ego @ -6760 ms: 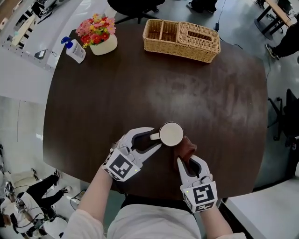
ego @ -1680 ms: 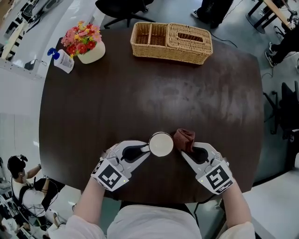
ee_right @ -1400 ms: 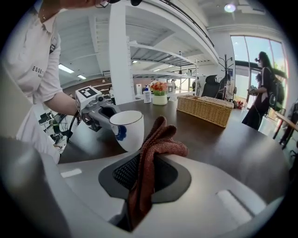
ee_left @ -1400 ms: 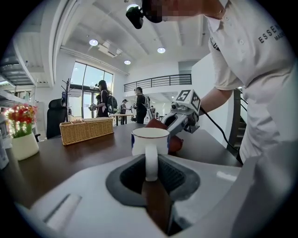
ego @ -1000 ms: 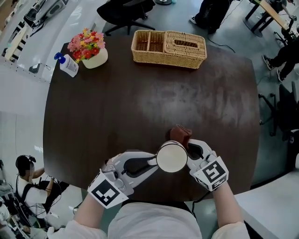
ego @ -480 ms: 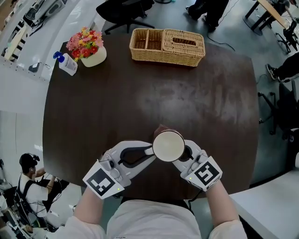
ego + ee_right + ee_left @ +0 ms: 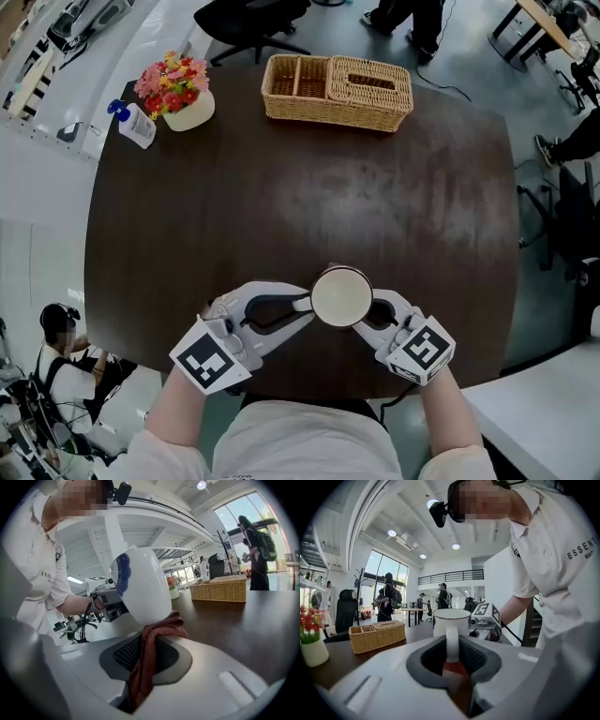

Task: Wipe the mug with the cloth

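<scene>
A white enamel mug (image 7: 341,296) hangs above the near part of the dark table, held by its handle (image 7: 451,641) in my left gripper (image 7: 302,305), which is shut on it. My right gripper (image 7: 367,317) is shut on a reddish-brown cloth (image 7: 151,645), and the cloth presses against the mug's lower side (image 7: 144,590). From the head view the cloth is hidden under the mug. The mug's rim (image 7: 451,614) is level in the left gripper view.
A wicker basket (image 7: 337,90) sits at the far side of the table (image 7: 281,197). A flower pot (image 7: 175,90) and a small pump bottle (image 7: 137,125) stand at the far left. People and chairs are around the room's edges.
The right gripper with the cloth has shifted a little right and nearer under the mug. The mug and left gripper have barely moved.
</scene>
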`<action>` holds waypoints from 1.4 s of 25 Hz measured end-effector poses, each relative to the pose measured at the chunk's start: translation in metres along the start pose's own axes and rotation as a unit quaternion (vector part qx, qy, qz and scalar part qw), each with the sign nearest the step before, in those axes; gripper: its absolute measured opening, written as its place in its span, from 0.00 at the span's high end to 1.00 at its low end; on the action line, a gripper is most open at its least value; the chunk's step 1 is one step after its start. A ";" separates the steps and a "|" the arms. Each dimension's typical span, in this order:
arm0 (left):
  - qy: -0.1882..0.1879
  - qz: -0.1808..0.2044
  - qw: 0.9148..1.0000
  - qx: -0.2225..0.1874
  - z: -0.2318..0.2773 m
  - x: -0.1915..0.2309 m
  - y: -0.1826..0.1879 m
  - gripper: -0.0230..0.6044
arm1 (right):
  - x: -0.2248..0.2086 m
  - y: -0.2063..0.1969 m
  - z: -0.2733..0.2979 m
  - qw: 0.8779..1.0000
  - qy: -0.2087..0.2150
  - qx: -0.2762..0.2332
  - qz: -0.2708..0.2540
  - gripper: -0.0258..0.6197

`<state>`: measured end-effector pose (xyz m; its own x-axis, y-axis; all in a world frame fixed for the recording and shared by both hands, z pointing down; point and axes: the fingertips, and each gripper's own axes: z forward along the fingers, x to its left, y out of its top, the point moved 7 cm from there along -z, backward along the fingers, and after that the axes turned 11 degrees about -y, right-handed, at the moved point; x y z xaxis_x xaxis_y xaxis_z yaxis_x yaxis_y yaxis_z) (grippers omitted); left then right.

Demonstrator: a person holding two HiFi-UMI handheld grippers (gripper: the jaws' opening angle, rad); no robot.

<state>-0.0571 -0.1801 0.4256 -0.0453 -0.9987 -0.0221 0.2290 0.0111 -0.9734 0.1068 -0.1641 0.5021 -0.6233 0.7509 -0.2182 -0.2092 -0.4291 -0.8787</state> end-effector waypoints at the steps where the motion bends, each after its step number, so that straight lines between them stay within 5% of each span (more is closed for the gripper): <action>1: 0.003 0.005 1.000 0.002 0.000 0.000 0.000 0.86 | -0.004 -0.002 -0.004 1.000 -0.011 0.002 0.011 0.83; 10: 0.017 -0.002 1.000 0.020 0.000 0.006 -0.037 0.86 | -0.038 -0.005 -0.024 0.988 -0.146 0.016 0.044 0.83; 18: 0.011 -0.032 0.998 0.044 0.008 0.011 -0.081 0.86 | -0.040 0.003 -0.017 0.976 -0.209 0.010 0.053 0.83; 26: -0.001 -0.067 0.996 0.054 0.007 0.008 -0.110 0.86 | -0.035 0.002 -0.008 0.975 -0.210 0.013 0.072 0.83; 35: 0.020 -0.040 0.998 0.041 0.005 0.011 -0.109 0.84 | -0.023 -0.006 -0.009 0.974 -0.210 0.024 0.078 0.83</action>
<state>-0.0780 -0.1921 0.5326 -0.1051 -0.9934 0.0449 0.3019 -0.0749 -0.9504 0.1290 -0.1746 0.5092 -0.9017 0.4073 -0.1454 -0.1163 -0.5520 -0.8257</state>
